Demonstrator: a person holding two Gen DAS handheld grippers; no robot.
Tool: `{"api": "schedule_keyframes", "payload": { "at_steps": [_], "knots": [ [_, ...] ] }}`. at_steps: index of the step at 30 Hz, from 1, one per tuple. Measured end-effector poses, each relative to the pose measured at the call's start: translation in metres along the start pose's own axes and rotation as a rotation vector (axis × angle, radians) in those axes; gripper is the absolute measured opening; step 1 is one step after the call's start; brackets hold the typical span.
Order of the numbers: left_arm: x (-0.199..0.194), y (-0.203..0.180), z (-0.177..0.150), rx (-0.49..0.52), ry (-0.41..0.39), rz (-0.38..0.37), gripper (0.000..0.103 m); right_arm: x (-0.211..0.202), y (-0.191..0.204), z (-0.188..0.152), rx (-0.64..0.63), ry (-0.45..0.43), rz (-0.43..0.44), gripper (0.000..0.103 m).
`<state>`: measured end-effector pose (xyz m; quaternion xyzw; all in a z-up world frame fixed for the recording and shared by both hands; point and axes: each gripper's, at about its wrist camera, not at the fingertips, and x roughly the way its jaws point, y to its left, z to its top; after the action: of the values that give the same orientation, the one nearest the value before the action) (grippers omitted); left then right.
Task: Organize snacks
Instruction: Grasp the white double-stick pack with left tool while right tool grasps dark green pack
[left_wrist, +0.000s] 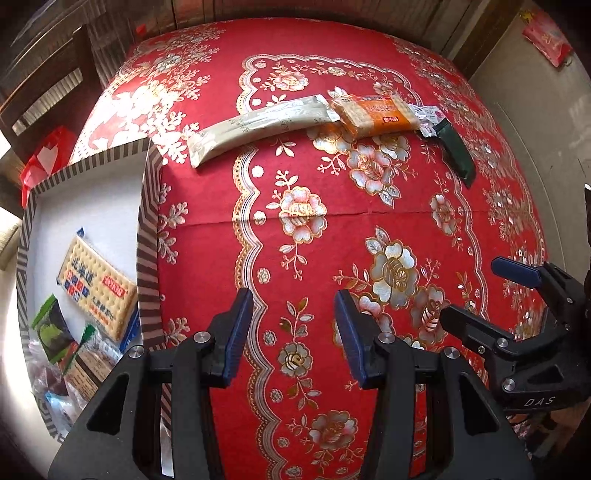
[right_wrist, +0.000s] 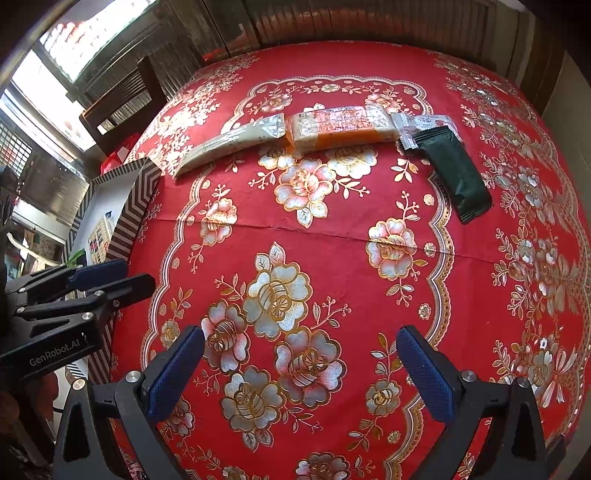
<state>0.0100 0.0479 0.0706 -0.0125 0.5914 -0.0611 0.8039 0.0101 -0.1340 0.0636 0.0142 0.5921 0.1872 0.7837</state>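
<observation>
Both my left gripper (left_wrist: 293, 325) and right gripper (right_wrist: 301, 365) are spread, empty. Packets (right_wrist: 334, 127) overlap; I risk dragging neighbours.

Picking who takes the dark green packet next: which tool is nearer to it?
Right. The right tool sits on the dark green packet's side of the table, though well short of it; the left tool is beside the striped box, farther away.

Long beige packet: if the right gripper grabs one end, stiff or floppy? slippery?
The beige packet is long, thin and film-wrapped, so an end grip would probably let it droop; mid-length looks safer. Its glossy wrapper may slip between the pads. Its right end touches the orange pack, so pushing it rightward would likely nudge that too.
</observation>
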Motion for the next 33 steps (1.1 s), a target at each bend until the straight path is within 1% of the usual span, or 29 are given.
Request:
{"api": "schedule_keyframes", "payload": {
  "at_steps": [5, 8, 13, 18, 22, 27, 30, 31, 32, 33],
  "knots": [
    [0.006, 0.005, 0.028, 0.041, 0.015, -0.04, 0.046, 0.002, -0.012, -0.001, 0.025, 0.013, 0.003, 0.103],
    [0.012, 0.01, 0.05, 0.064, 0.005, -0.011, 0.046, 0.002, -0.02, -0.002, 0.043, 0.018, 0.003, 0.103],
    [0.032, 0.018, 0.086, 0.092, 0.009, -0.03, 0.046, 0.0, -0.033, -0.003, 0.068, 0.028, -0.009, 0.103],
    [0.051, 0.029, 0.128, 0.086, -0.004, -0.017, 0.046, -0.001, -0.043, -0.008, 0.084, 0.042, -0.026, 0.103],
    [0.066, 0.048, 0.157, 0.006, 0.0, 0.017, 0.045, -0.002, -0.052, -0.014, 0.106, 0.05, -0.037, 0.103],
    [0.088, 0.069, 0.181, -0.072, 0.02, 0.126, 0.045, -0.003, -0.061, -0.016, 0.127, 0.054, -0.043, 0.103],
    [0.1, 0.074, 0.185, -0.072, 0.041, 0.204, 0.047, -0.002, -0.064, -0.018, 0.129, 0.059, -0.045, 0.103],
    [0.099, 0.075, 0.184, -0.071, 0.028, 0.213, 0.051, -0.002, -0.065, -0.019, 0.13, 0.061, -0.046, 0.103],
    [0.098, 0.073, 0.182, -0.057, 0.034, 0.222, 0.053, -0.003, -0.067, -0.02, 0.132, 0.062, -0.045, 0.103],
    [0.098, 0.07, 0.18, -0.04, 0.047, 0.225, 0.053, -0.002, -0.067, -0.02, 0.133, 0.063, -0.044, 0.103]
  ]
}}
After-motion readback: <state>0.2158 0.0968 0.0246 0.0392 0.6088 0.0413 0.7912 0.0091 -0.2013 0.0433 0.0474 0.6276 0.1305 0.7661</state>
